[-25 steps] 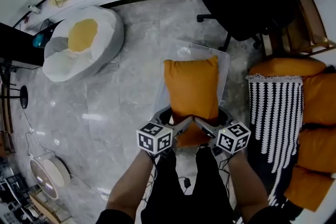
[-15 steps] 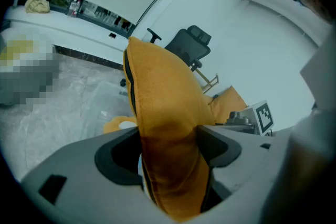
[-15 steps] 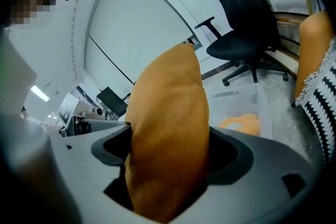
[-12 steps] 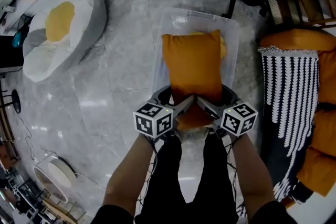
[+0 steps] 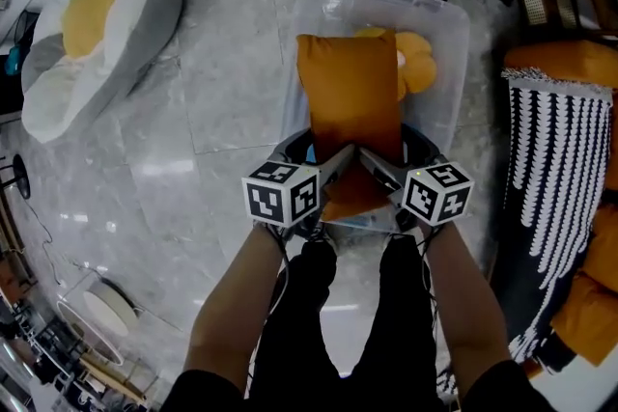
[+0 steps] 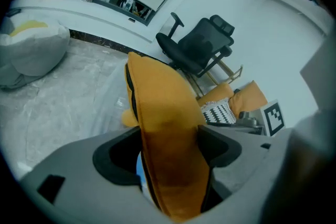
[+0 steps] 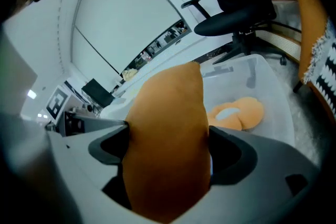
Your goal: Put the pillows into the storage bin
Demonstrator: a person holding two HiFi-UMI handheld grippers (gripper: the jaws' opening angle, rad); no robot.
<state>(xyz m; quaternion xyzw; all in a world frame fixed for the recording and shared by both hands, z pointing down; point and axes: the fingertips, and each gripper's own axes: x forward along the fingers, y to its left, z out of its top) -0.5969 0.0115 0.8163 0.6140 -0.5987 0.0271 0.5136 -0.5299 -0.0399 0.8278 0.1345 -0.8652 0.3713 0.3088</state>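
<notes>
Two claws hold one soft orange square pillow (image 5: 348,96) by its near end, so it can drop into the clear plastic storage bin (image 5: 454,24), where a rounder orange pillow (image 5: 417,63) lies. The left gripper (image 5: 331,167) pinches it, jaws wide. The right gripper (image 5: 374,169) has just been opening its jaws, with the pillow between them touching both sides. The bin sits on a shiny grey stone floor (image 5: 222,111), with an egg-shaped beanbag (image 5: 87,34) nearby.
</notes>
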